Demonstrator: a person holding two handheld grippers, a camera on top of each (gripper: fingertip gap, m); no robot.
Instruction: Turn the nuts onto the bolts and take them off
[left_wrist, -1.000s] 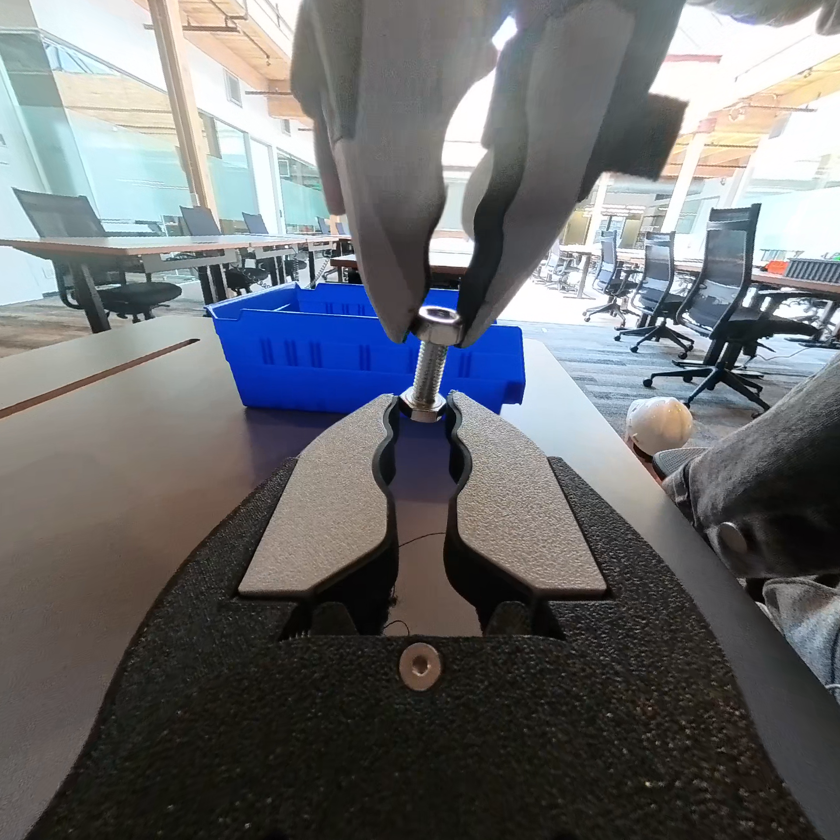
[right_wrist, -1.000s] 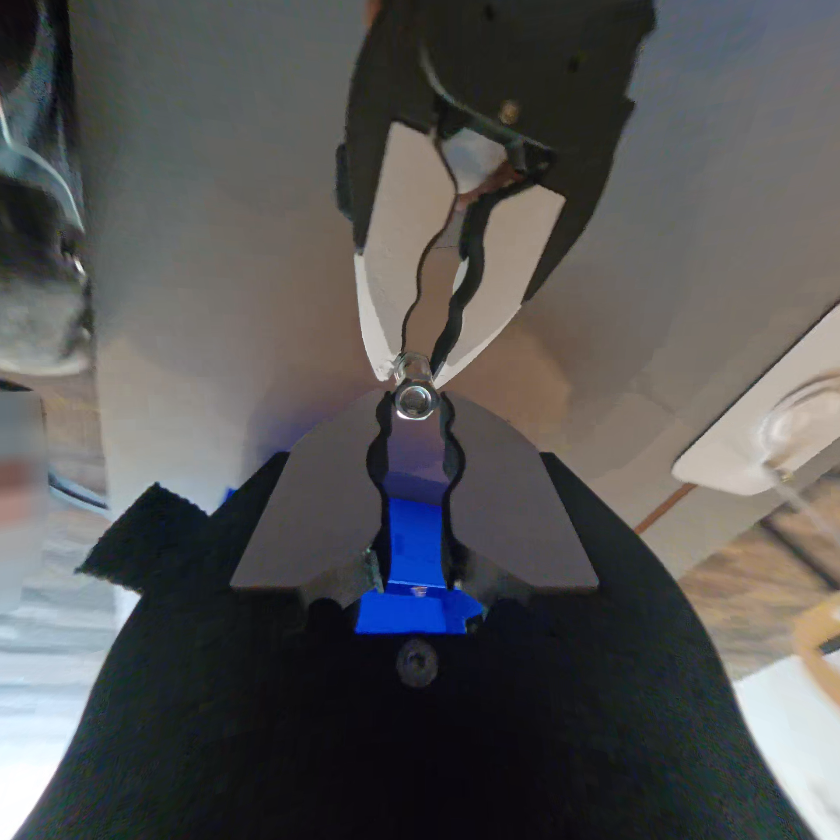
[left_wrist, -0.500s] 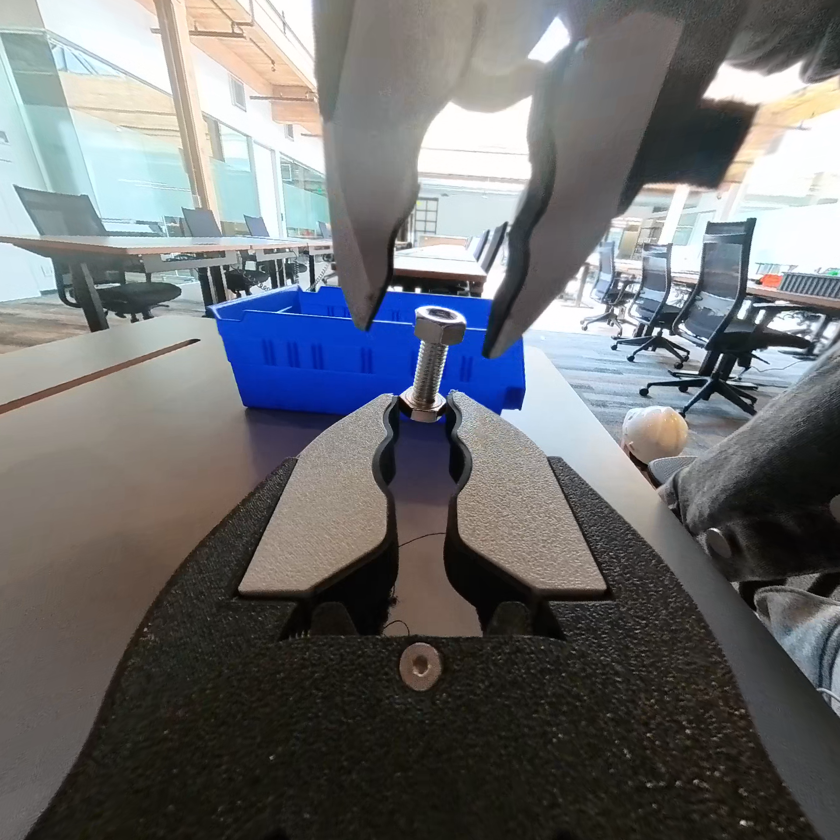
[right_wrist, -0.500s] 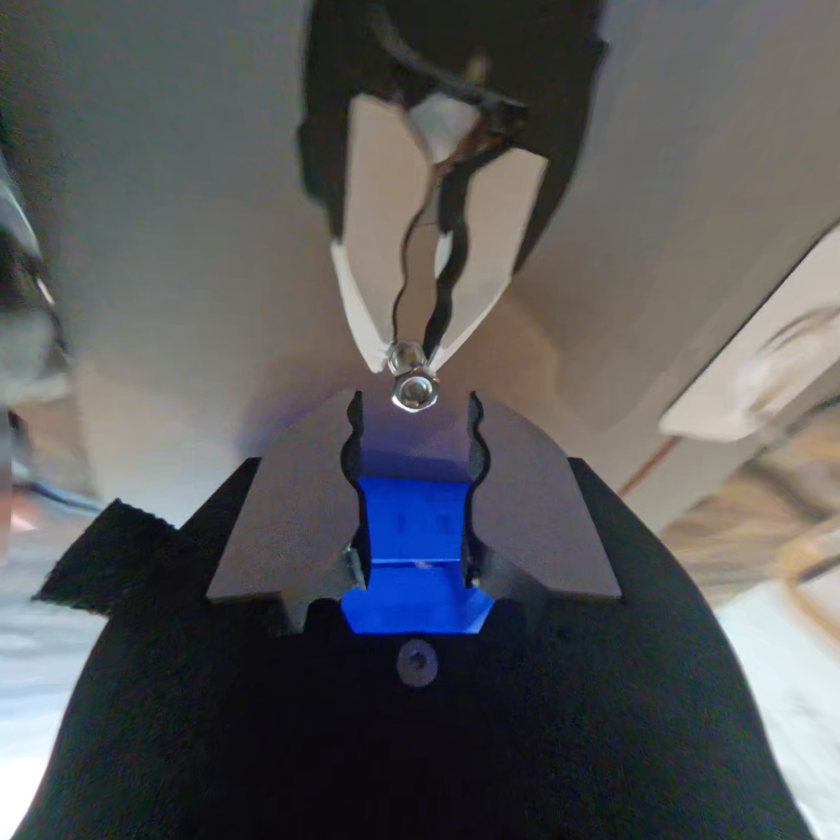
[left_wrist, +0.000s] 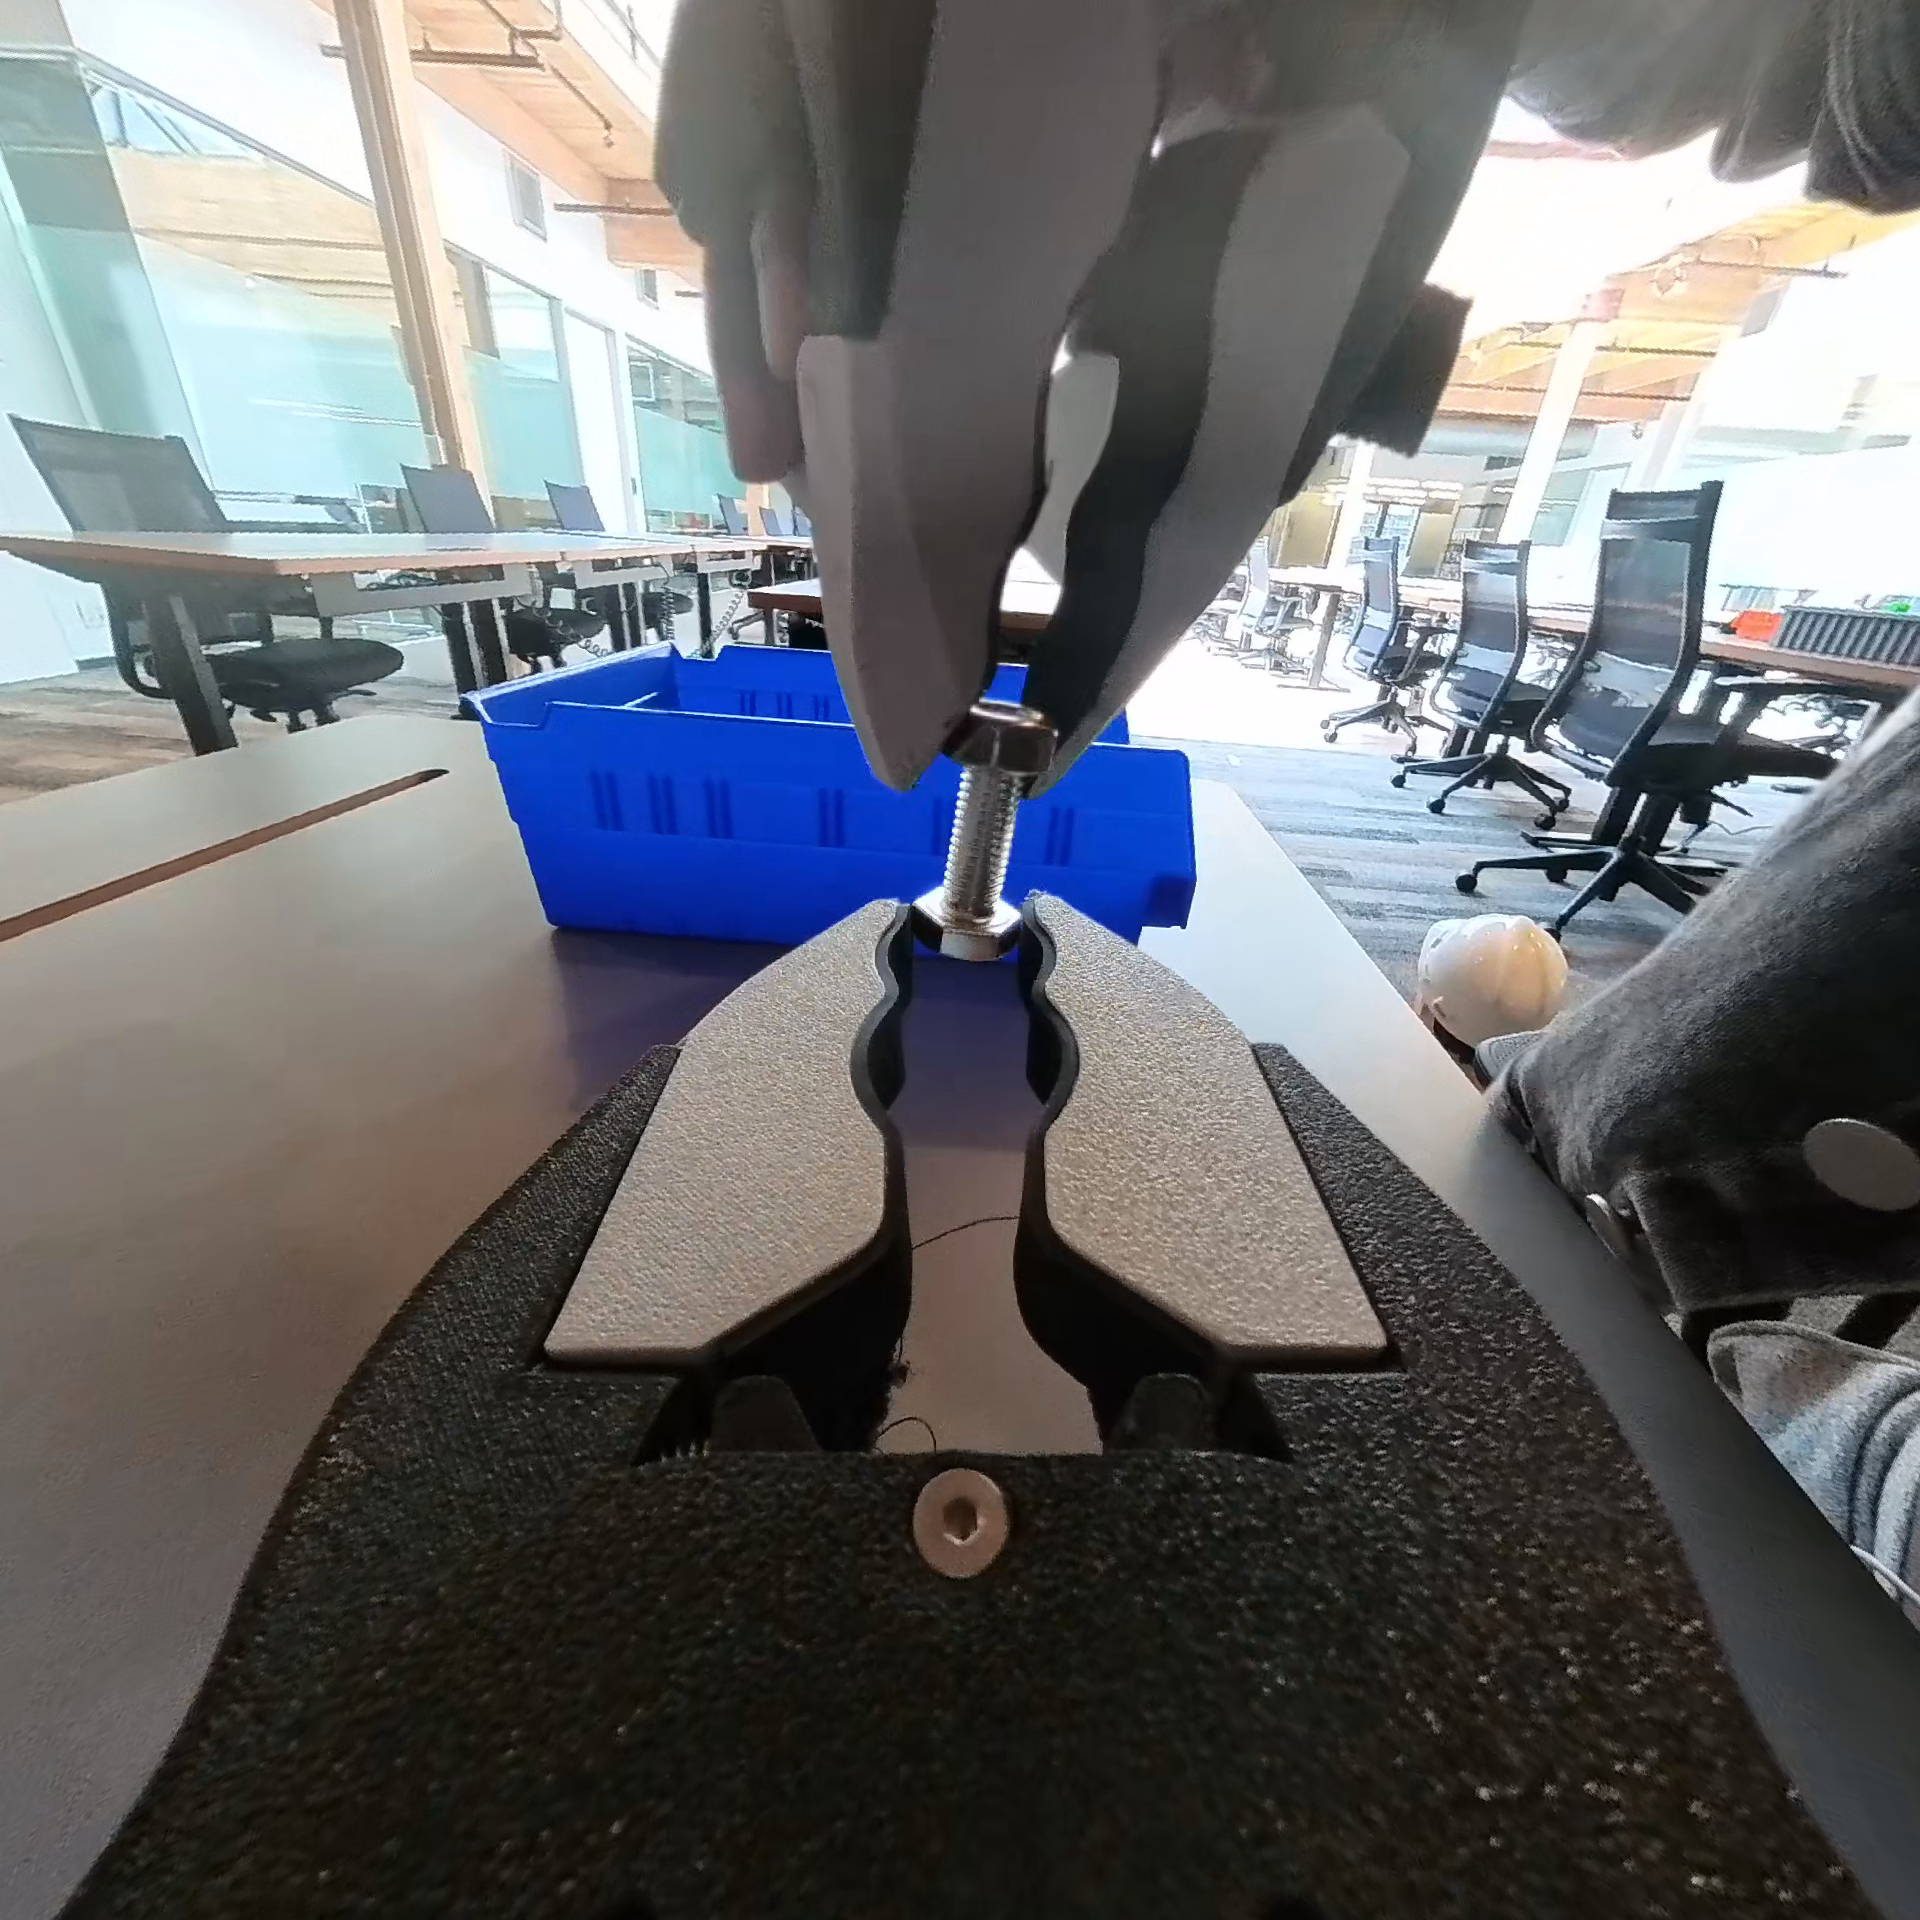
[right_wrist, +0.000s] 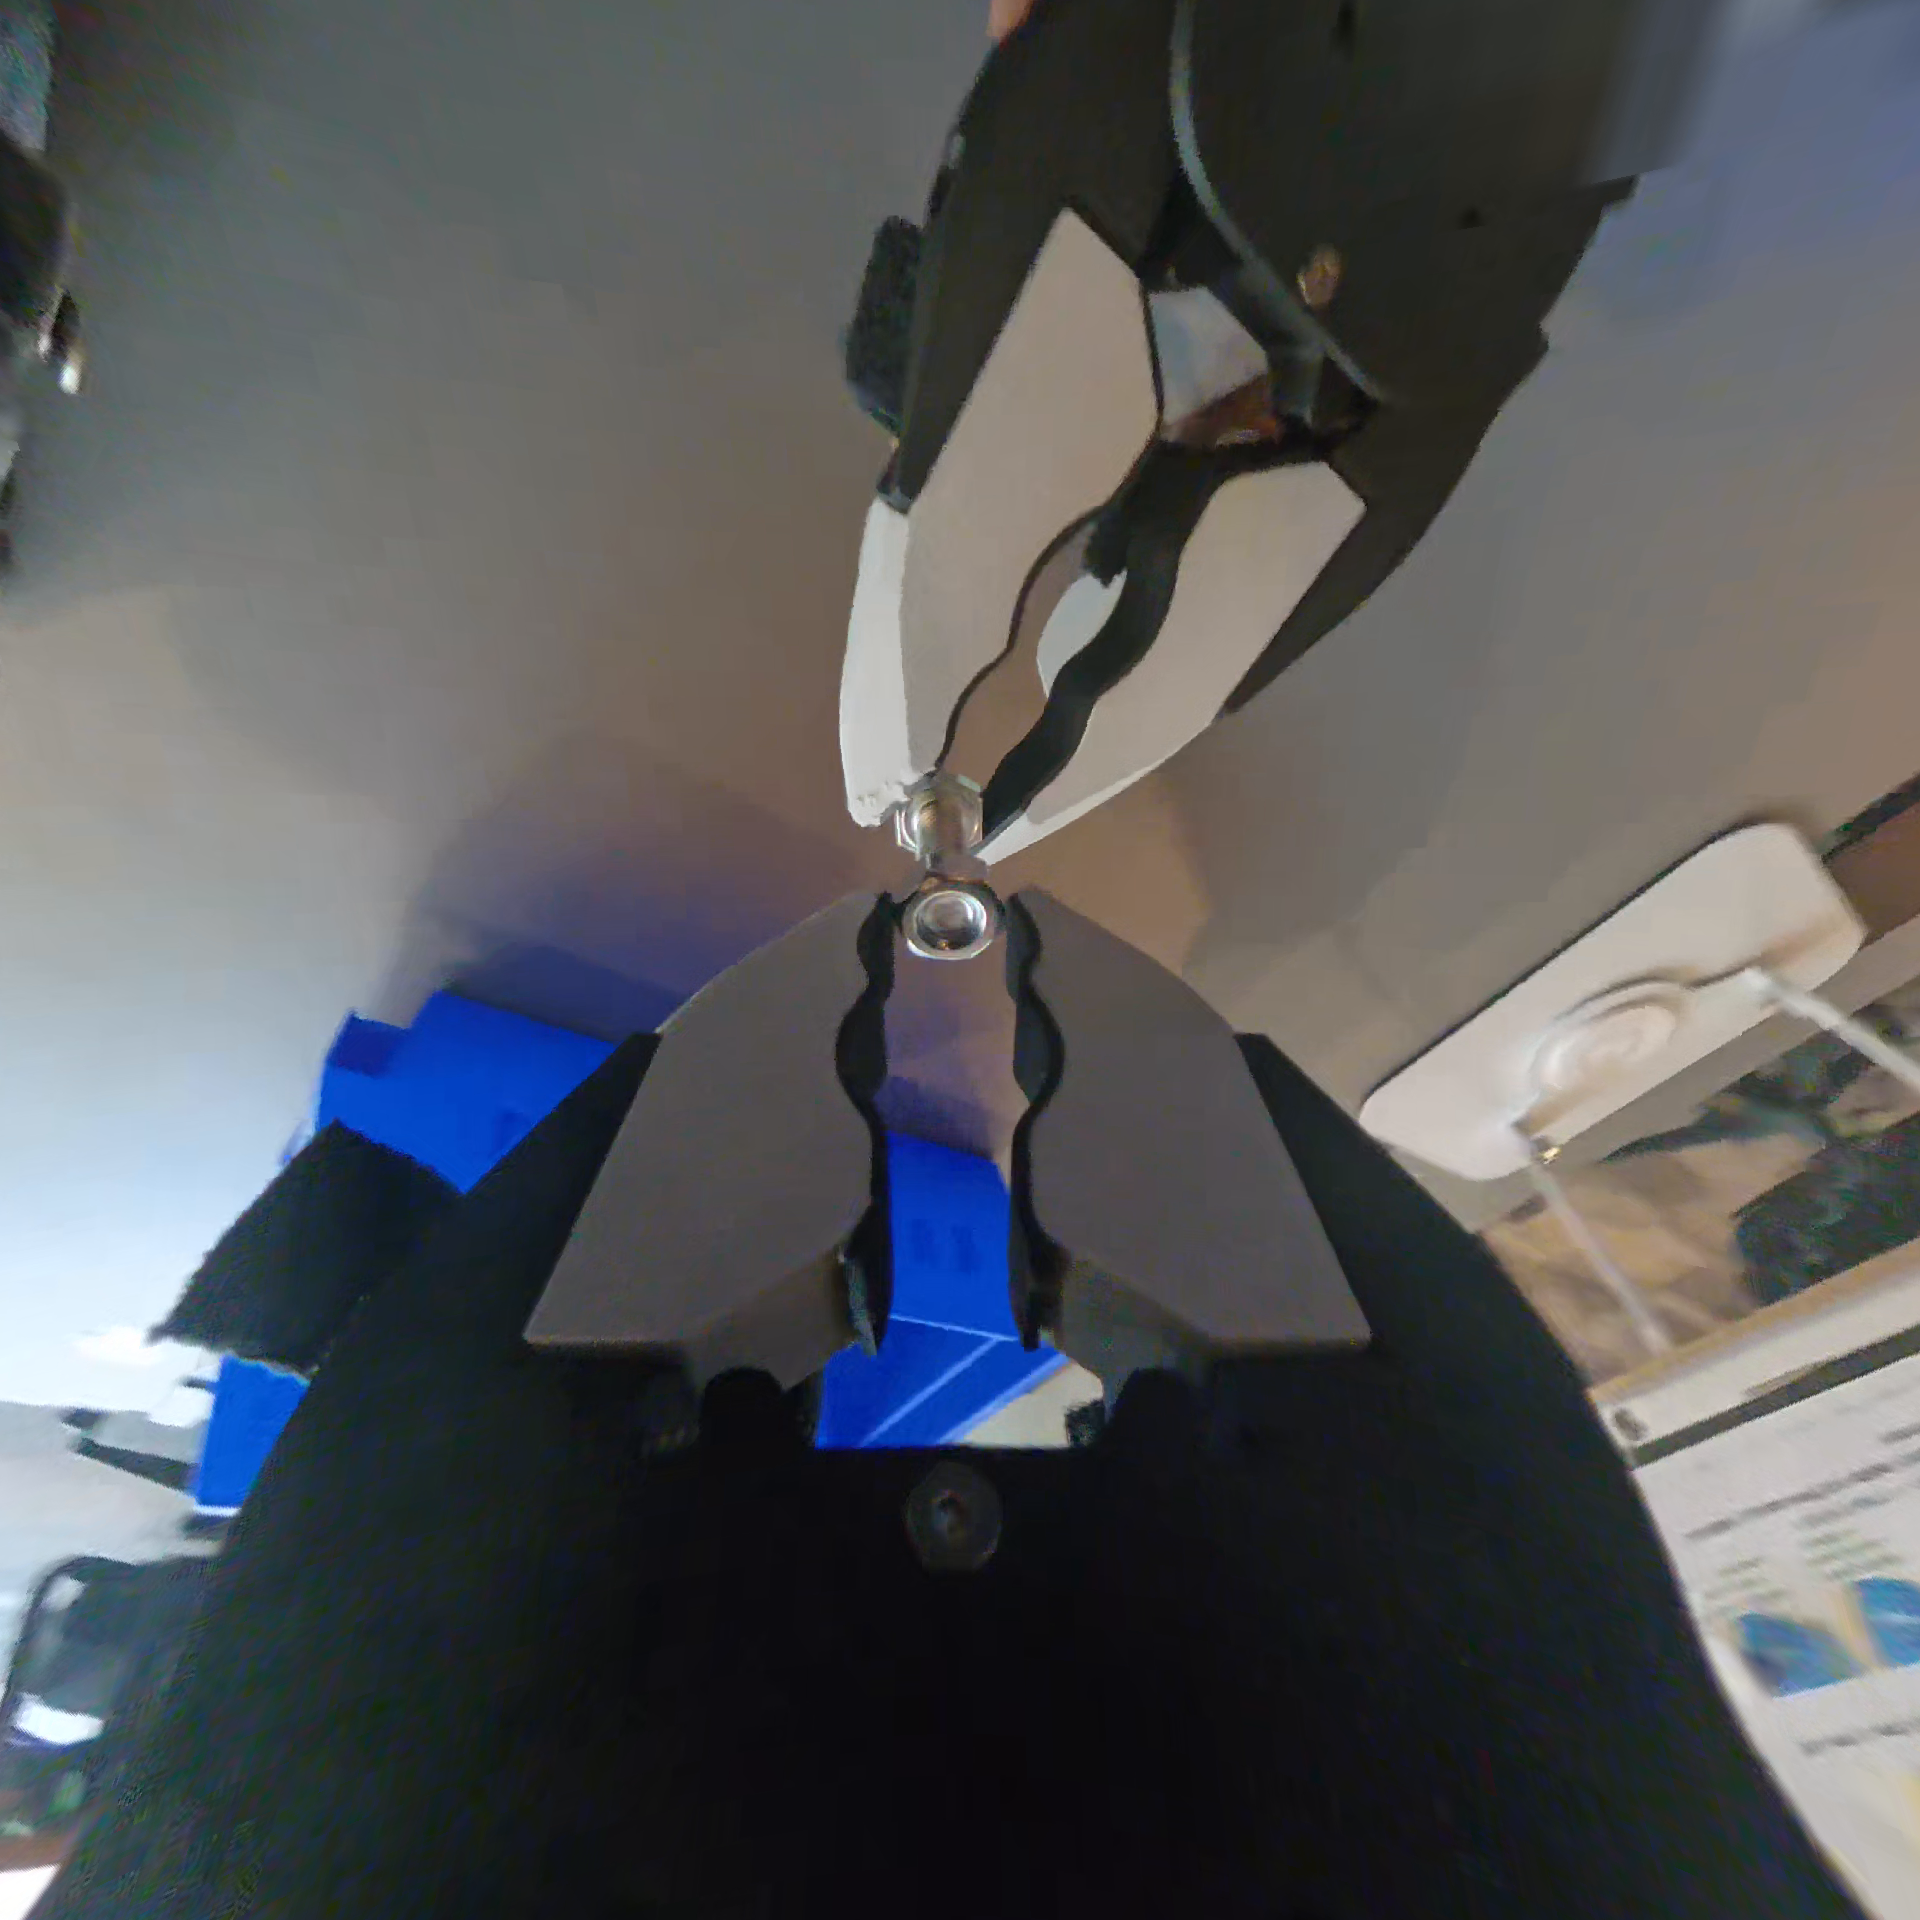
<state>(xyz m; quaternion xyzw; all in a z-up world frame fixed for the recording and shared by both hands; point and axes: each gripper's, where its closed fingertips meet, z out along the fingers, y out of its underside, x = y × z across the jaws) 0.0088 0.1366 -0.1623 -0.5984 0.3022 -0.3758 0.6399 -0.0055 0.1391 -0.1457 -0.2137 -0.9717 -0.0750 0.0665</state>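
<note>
A silver bolt (left_wrist: 971, 842) stands upright just above the dark table (left_wrist: 260, 1039). My left gripper (left_wrist: 966, 920) is shut on the hex head at the bolt's lower end. My right gripper (left_wrist: 982, 743) comes down from above and is shut on the hex nut (left_wrist: 1006, 727) at the bolt's top. In the right wrist view I look straight down on the nut (right_wrist: 940, 922) between my right gripper's (right_wrist: 945, 914) tips. Beyond it the left gripper (right_wrist: 935, 821) pinches the bolt head (right_wrist: 938, 816).
A blue plastic bin (left_wrist: 727, 810) stands on the table right behind the bolt; it also shows in the right wrist view (right_wrist: 457, 1081). A person's dark sleeve (left_wrist: 1714, 1091) is at the right table edge. A white round object (left_wrist: 1491, 961) lies beyond it. Office chairs and desks stand farther off. Only a small space, under 4 cm, lies between the two pairs of fingers.
Half a second ago my right gripper was open just above the nut. Now it is shut on the nut again, at a turned angle. My left gripper has kept hold of the bolt.
</note>
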